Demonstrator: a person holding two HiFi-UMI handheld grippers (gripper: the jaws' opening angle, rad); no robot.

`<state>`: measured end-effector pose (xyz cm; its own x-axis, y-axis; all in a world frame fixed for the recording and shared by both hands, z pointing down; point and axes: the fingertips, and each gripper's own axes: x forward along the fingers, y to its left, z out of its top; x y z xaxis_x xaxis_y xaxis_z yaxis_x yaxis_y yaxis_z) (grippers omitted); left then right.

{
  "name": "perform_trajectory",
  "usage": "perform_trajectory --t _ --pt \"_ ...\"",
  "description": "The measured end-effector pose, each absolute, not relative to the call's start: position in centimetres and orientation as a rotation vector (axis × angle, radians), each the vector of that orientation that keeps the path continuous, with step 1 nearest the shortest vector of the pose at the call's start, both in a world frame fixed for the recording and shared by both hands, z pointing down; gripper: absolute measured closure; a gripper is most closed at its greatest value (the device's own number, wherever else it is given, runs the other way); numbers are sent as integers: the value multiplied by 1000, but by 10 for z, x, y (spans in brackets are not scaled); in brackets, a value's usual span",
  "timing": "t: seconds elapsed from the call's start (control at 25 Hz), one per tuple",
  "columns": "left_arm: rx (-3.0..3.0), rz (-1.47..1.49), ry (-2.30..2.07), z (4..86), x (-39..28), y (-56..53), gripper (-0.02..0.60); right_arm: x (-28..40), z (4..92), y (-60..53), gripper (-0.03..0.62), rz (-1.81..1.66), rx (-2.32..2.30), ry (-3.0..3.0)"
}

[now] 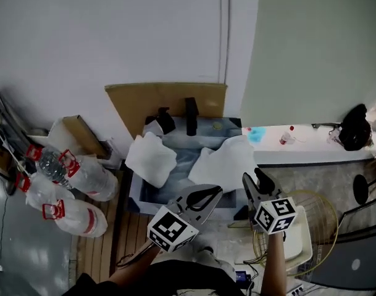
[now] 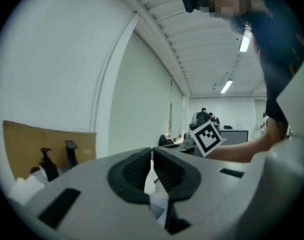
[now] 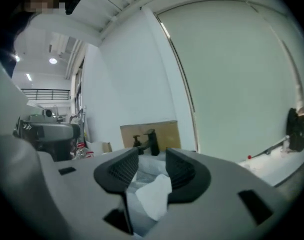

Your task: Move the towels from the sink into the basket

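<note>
R gripper [image 3: 152, 160] has its jaws abt half open w/ a fold of the nearer towel [image 1: 228, 162] lying in the gap. The pads don't look clamped on it, so I'd call it released, not yet a grasp. L gripper [image 2: 152, 156] is clenched, tips meeting. Only a thin white sliver shows thru the slit, and no cloth is pinched as far as I can tell. Sink [image 1: 136, 193] lies ahead of and below both grippers, which point nearly level across its front rim, prob. to take cloth edge-on rather than from above. Basket [image 1: 326, 227], a wire one, sits just R of the R gripper and nearer the person, which makes for a short carry once a towel is lifted. The nearer towel is draped over the sink's R side right at the R jaws, bunched up so a fold stands proud to pinch. The 2nd towel [image 1: 150, 159] hangs over the sink's L rim, ahead and L of the L gripper, apart from it. Both towels are at the sink, so the task looks barely begun. Faucet [image 1: 191, 116] and pump bottle [image 1: 165, 121] stand at the far rim, beyond both grippers and clear of them.
</note>
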<state>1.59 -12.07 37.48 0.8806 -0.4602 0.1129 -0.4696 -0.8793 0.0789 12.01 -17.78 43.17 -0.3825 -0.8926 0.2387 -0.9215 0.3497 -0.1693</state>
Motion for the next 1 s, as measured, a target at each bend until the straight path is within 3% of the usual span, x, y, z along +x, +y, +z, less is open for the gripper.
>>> perform_trajectory --t 0.48,0.68,1.0 --pt "2781 127 -1141 389 -187 -189 574 -155 465 -254 410 412 1149 -2672" --pt "2691 105 -1280 396 -251 -202 574 -221 499 -269 387 425 1009 -2636" --pt "2556 100 -1444 414 -322 -209 574 -278 578 -298 289 431 972 -2430"
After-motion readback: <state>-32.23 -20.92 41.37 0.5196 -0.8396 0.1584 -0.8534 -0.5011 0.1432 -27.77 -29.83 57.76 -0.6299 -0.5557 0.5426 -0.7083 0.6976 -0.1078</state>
